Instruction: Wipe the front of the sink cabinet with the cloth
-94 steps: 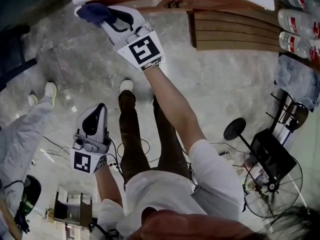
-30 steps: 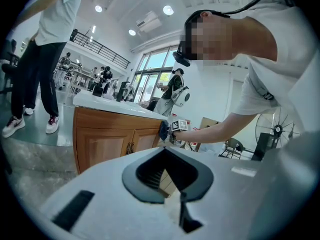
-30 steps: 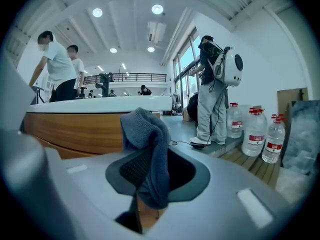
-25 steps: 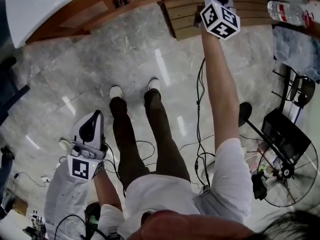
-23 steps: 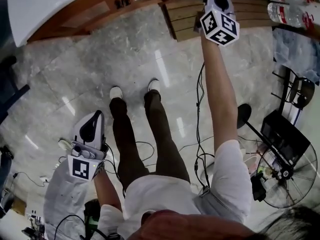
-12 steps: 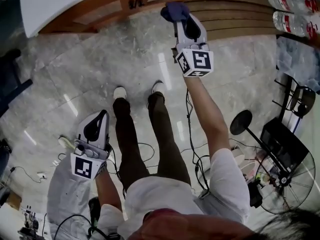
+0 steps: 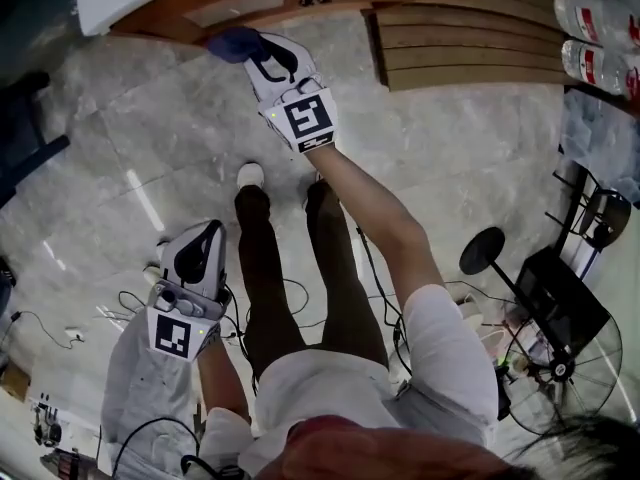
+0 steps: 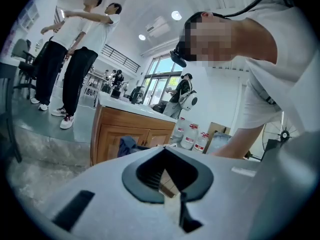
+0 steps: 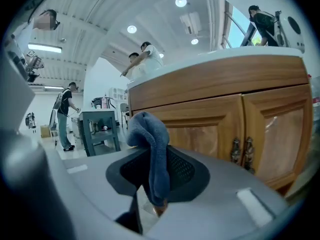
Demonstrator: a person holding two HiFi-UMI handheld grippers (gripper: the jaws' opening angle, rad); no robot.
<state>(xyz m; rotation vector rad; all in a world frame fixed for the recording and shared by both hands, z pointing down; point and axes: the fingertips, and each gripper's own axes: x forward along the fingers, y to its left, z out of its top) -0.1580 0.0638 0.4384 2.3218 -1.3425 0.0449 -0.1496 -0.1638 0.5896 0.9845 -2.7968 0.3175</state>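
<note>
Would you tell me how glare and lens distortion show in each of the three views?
Head view: pale glare streaks on the polished floor, edges bowed. Left gripper view: strong fisheye, dark corners, a mosaic patch near the top. Right gripper view: ceiling lights bloom; the cloth is sharp, the cabinet top curves.

One bunched blue fabric cloth (image 7: 232, 43) at 11 o'clock. Two claws: grey plastic right claw (image 7: 256, 50), left claw (image 7: 205, 236). One brown wooden sink cabinet (image 9: 215, 81), two metal door handles (image 9: 234, 151).
</note>
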